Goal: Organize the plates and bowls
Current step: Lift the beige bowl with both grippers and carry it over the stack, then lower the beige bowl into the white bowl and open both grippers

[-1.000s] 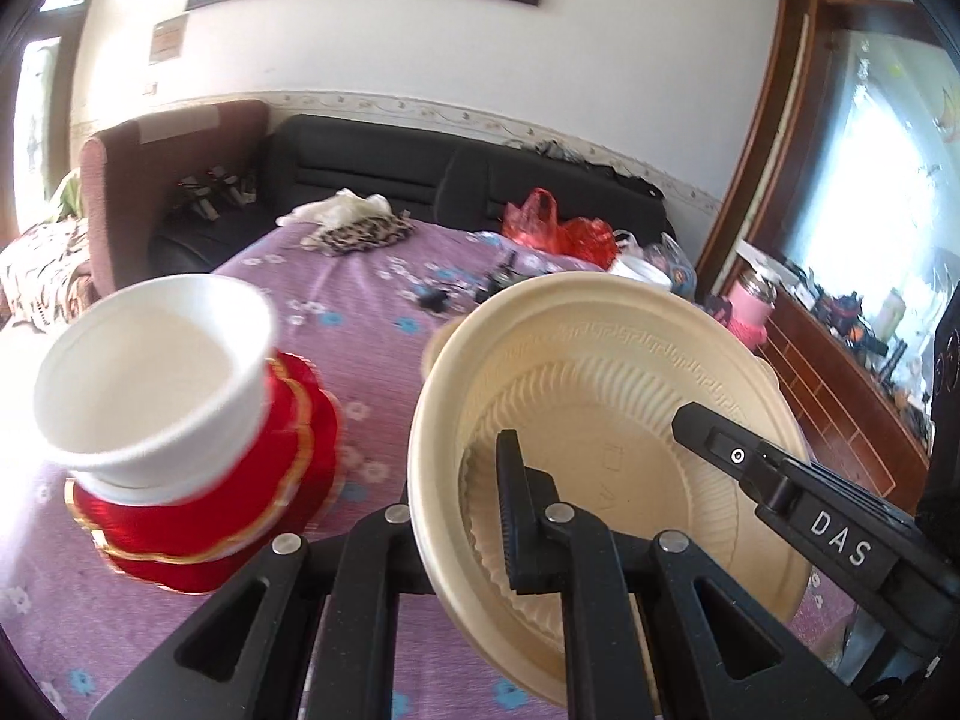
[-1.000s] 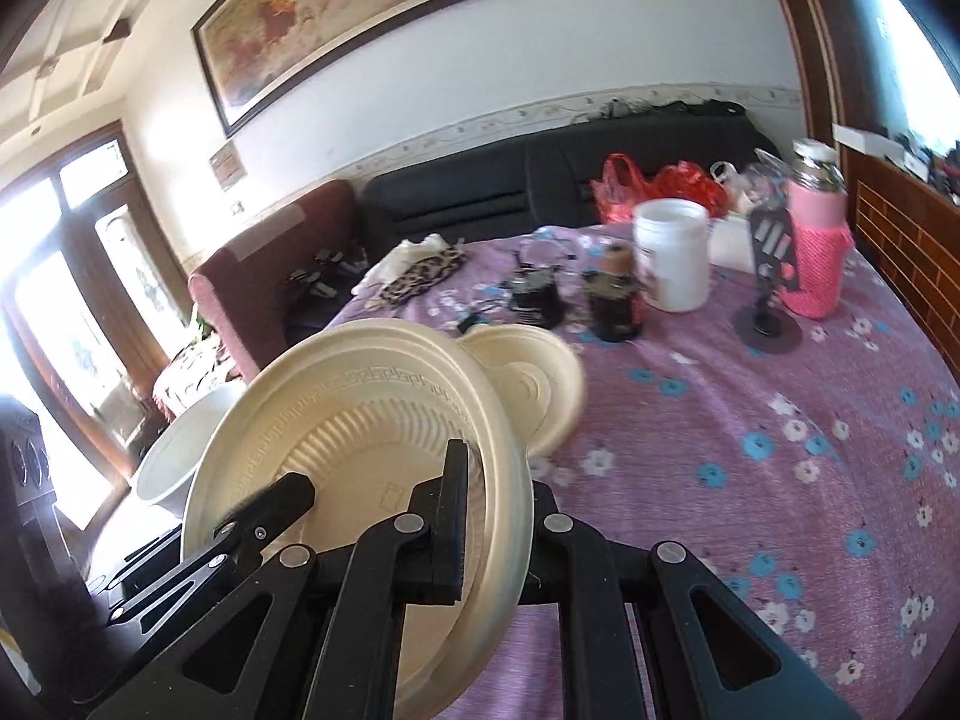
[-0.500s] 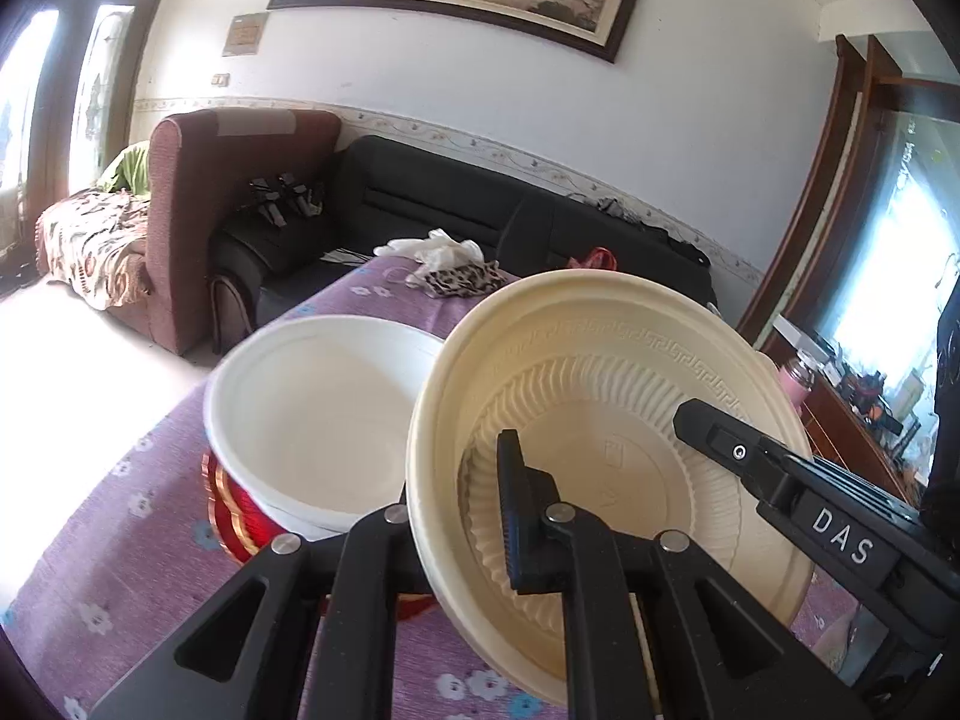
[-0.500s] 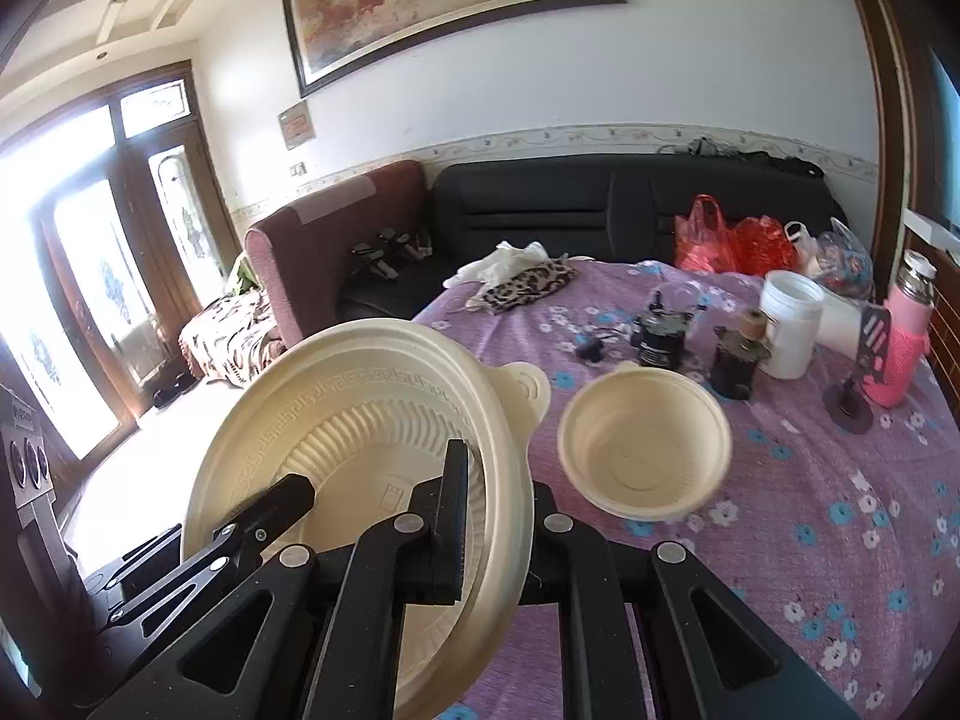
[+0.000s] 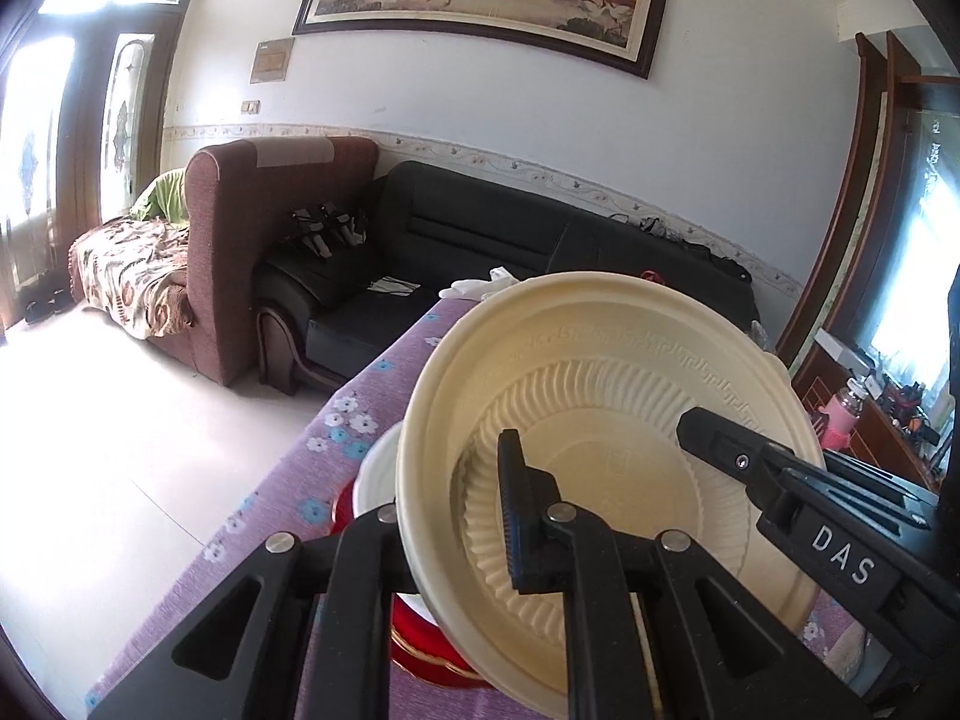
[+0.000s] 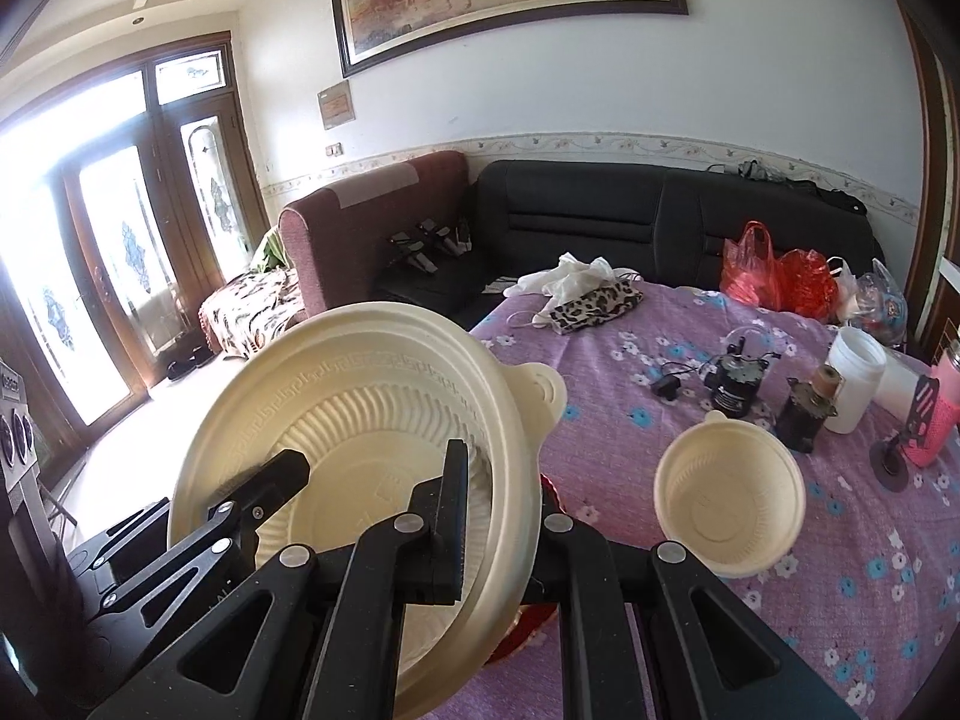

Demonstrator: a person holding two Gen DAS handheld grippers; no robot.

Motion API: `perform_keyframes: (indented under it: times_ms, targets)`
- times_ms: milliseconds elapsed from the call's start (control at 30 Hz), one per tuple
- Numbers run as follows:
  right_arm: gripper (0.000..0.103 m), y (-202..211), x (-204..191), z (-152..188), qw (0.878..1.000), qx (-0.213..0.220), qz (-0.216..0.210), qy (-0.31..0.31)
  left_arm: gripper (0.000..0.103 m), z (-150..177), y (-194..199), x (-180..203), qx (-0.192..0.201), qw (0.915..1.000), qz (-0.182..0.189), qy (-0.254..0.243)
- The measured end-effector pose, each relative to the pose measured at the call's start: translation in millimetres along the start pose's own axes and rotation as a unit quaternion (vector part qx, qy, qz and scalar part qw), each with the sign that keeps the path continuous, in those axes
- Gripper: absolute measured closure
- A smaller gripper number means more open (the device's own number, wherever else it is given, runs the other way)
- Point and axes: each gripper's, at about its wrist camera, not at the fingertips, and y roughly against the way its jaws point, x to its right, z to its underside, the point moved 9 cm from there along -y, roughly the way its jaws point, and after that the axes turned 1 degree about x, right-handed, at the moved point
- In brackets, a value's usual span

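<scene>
We hold the cream plate (image 5: 630,420) tilted at frame centre, left gripper (image 5: 474,516) and right gripper (image 6: 498,516) both clamped on its rim (opposite edges).

White bowl (image 5: 375,468) and red dish (image 5: 420,642) (mostly plate-hidden).

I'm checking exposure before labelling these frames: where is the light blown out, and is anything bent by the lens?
Left wrist view: floor and window blown white; picture frame bowed. Right wrist view: glass doors overexposed, corners dark; cream plate sharp.
</scene>
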Motion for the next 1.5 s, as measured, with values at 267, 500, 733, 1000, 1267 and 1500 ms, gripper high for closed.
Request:
perform_keyframes:
  times_ms: [267, 500, 733, 1000, 1267, 1500]
  targets:
    - [0.092, -41, -3, 0, 0.999, -0.039, -0.001, -0.009, 0.09, -5, -28, -15, -0.026, 0.9992, -0.024, -0.021]
    - [0.092, -64, 0, 14, 0.997, -0.071, -0.003, -0.018, 0.09, 6, -48, -27, -0.052, 0.9973, -0.043, -0.028]
    - [0.092, -77, -2, 20, 0.996, -0.084, -0.01, -0.016, 0.09, 7, -48, -32, -0.049, 0.9962, -0.064, -0.031]
    - [0.091, -84, -4, 24, 0.997, -0.08, -0.005, -0.009, 0.055, 2, -44, -44, -0.036, 0.9947, -0.093, -0.027]
    - [0.091, -91, 6, 25, 0.997, -0.076, 0.0, -0.022, 0.047, -7, -34, -58, -0.021, 0.9959, -0.088, 0.005]
    - [0.057, -83, 2, 19, 0.998, -0.059, -0.009, -0.024, 0.034, -10, -13, -62, 0.0, 0.9966, -0.078, 0.028]
